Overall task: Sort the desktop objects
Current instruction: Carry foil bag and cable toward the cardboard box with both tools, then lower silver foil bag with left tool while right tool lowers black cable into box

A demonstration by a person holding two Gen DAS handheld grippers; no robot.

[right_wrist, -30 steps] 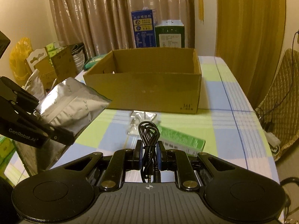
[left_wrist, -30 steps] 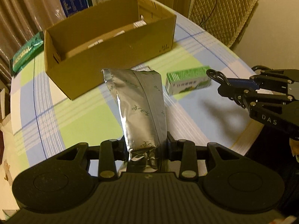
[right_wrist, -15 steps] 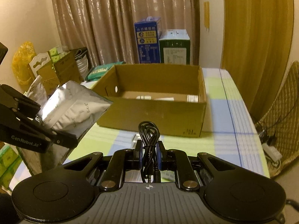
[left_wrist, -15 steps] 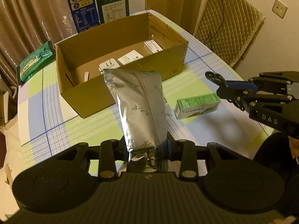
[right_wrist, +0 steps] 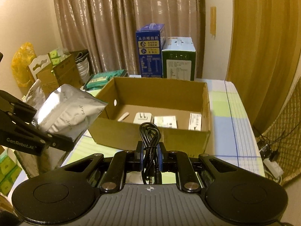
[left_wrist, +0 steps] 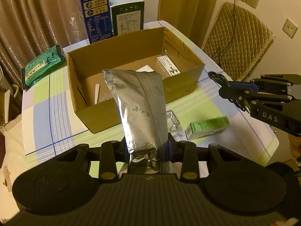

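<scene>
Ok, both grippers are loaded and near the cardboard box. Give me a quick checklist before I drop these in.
1. Left gripper shut on silver pouch: ok.
2. Right gripper shut on black cable: ok.
3. Cardboard box open on top: ok.
4. Free floor space in box among the small items: ok.
5. Pouch above the box opening: cannot tell.
6. Green box and clear packet on the table, not yet sorted: not ok.

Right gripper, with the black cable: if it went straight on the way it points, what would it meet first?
Most likely the near wall of the open brown cardboard box, straight ahead of the right gripper and its coiled black cable. It might just clear the rim; depth is unclear.
</scene>
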